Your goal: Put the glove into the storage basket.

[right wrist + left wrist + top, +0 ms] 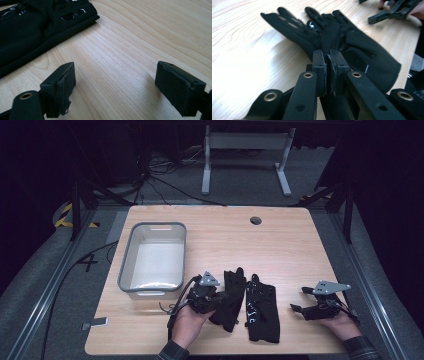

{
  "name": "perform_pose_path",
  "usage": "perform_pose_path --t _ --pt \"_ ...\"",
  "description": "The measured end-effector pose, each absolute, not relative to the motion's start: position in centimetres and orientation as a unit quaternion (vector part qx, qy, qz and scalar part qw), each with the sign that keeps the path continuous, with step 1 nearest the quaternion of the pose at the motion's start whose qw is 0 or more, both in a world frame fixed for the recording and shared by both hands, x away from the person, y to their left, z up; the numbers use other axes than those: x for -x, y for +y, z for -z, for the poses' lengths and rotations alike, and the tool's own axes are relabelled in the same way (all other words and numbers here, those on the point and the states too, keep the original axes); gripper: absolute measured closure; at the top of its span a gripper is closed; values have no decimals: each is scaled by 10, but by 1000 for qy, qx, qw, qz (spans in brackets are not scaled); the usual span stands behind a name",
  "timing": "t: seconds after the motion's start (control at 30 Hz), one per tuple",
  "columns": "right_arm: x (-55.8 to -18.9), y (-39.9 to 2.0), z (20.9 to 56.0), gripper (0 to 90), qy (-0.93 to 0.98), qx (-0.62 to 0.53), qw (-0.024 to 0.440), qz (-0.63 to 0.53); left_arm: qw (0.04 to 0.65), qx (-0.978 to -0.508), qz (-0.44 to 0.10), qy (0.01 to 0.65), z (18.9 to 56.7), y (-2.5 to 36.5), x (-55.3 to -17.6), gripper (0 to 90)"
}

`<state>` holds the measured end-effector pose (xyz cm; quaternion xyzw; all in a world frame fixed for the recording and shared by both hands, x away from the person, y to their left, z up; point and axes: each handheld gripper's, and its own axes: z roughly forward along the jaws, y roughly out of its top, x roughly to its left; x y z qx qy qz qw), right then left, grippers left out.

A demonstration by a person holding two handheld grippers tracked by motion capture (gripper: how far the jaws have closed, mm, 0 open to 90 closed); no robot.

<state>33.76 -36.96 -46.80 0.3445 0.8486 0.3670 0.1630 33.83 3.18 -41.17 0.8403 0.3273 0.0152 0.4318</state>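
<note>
Two black gloves lie side by side near the table's front edge, fingers pointing away from me. My left gripper (223, 296) is held at the left glove (231, 297), with its jaws shut on that glove's edge. In the left gripper view (328, 62) dark fabric (328, 42) runs up into the closed jaws. The right glove (261, 310) lies flat, untouched. To its right my right gripper (299, 299) rests low over bare wood, open and empty. The right gripper view (115, 80) has that glove (25, 30) at its upper left.
A grey plastic bin (125, 265) with a pale floor stands at the table's left, just beyond my left hand. A round cable hole (255, 220) is near the far edge. The wooden tabletop (285, 255) stretches bare beyond the gloves.
</note>
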Motion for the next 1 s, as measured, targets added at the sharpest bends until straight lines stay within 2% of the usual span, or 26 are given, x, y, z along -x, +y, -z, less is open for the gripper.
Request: perform_pose_path --t 0.43,0.9,0.93,1.0 --pt "-338 -370 468 170 849 -344 163 -367 457 -846 -3 274 397 4 -341 839" --pt "-338 -370 468 171 849 -344 163 -366 457 -857 13 238 398 -31 -339 834" --pt "-338 -370 468 178 849 -343 164 -367 458 -857 11 236 398 -32 -338 834" --pt "-335 -370 466 319 850 -342 162 -368 457 -858 10 233 398 -33 -338 836"
